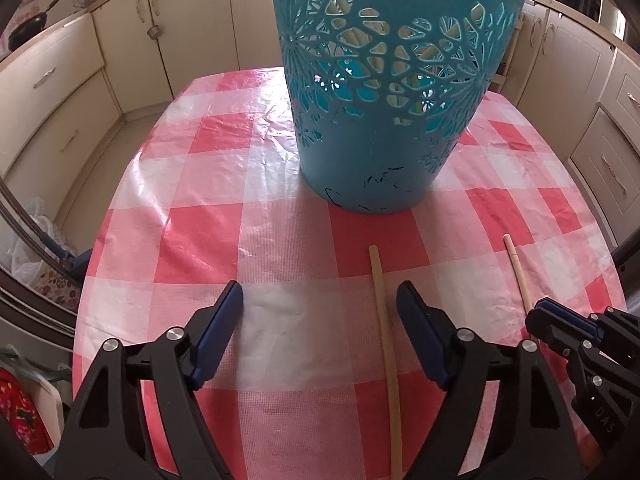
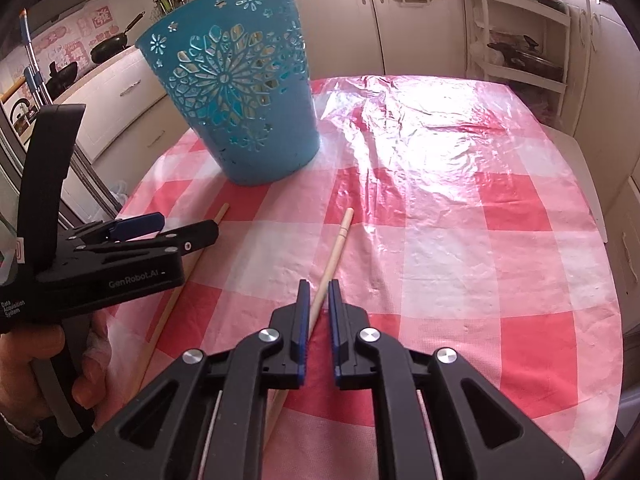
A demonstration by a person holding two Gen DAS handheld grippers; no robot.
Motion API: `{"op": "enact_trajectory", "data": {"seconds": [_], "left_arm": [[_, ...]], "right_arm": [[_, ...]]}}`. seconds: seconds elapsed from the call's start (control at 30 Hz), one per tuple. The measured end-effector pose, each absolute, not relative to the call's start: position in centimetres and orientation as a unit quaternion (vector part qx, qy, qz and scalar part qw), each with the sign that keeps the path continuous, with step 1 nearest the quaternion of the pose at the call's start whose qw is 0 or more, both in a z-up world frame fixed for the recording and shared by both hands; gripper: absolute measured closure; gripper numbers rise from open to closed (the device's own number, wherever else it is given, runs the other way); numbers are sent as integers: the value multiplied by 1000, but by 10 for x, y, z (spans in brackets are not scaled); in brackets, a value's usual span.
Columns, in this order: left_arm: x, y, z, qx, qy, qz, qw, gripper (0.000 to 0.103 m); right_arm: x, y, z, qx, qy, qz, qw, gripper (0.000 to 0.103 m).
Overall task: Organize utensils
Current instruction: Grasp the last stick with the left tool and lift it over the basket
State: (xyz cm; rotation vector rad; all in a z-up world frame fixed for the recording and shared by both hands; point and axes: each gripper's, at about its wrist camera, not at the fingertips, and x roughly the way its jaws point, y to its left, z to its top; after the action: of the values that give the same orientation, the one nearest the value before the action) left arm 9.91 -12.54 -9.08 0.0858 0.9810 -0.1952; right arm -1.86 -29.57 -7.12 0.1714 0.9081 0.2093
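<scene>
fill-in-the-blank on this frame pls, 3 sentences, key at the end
1. The teal basket stands on a pink and white ____ tablecloth.
2. The right gripper has its jaws around one ____ stick.
3. The left gripper has its jaws ____, with the other stick lying between them.

Missing words: checked; wooden; open

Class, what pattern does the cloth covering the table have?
Pink-and-white checked plastic tablecloth; it shows best in the right wrist view.
</scene>
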Motion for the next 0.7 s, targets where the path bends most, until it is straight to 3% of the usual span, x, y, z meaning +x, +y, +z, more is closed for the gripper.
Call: {"op": "enact_trajectory", "data": {"seconds": [0.07, 0.2, 0.47, 0.7], "left_arm": [[103, -129, -89, 49, 469, -93, 877, 50], [109, -135, -86, 50, 470, -109, 874, 97], [96, -110, -82, -11, 472, -130, 872, 99], [71, -61, -6, -120, 390, -168, 897, 99]], "right_arm": [[-16, -295, -70, 80, 438, 101, 890, 91], [-7, -290, -69, 60, 442, 101, 889, 91], [-1, -305, -73, 116, 443, 124, 880, 90], [-4, -306, -73, 124, 441, 128, 880, 89]]}}
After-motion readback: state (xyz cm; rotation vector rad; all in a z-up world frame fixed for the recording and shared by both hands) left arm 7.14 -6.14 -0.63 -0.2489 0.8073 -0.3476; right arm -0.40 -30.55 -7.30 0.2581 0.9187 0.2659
